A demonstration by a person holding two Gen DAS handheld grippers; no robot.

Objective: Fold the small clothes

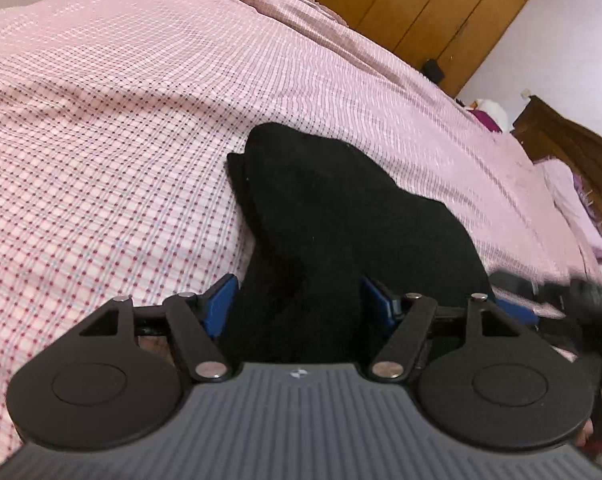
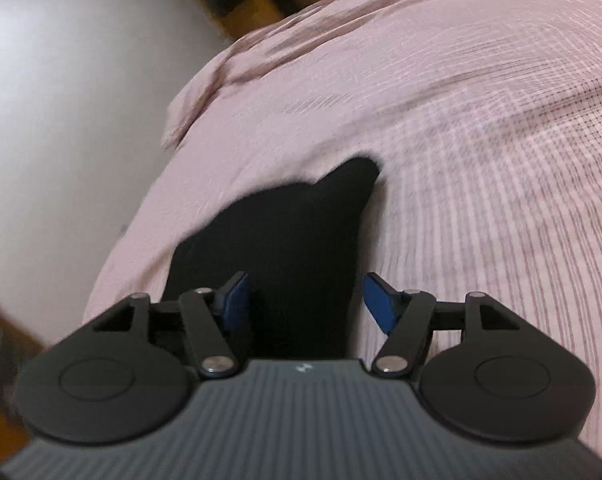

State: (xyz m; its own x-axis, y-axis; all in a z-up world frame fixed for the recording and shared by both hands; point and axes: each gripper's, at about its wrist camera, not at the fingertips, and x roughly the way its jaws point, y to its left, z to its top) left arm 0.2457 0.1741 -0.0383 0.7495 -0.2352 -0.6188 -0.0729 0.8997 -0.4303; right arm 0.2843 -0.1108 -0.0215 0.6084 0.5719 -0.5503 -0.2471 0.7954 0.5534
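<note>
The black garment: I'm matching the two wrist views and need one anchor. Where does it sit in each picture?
Left wrist view: the black garment fills the lower centre, running from between the left gripper fingers up the bed.
Right wrist view: it lies lower centre-left, reaching between the right gripper fingers, blurred.
Shared landmark: the pink checked bedsheet under it.

Sock (image 1: 325, 216) on the bed (image 1: 121, 140), in front of me.
It lies between my left claw's (image 1: 299, 304) fingers; wardrobe (image 1: 421, 4) behind the bed.
</note>
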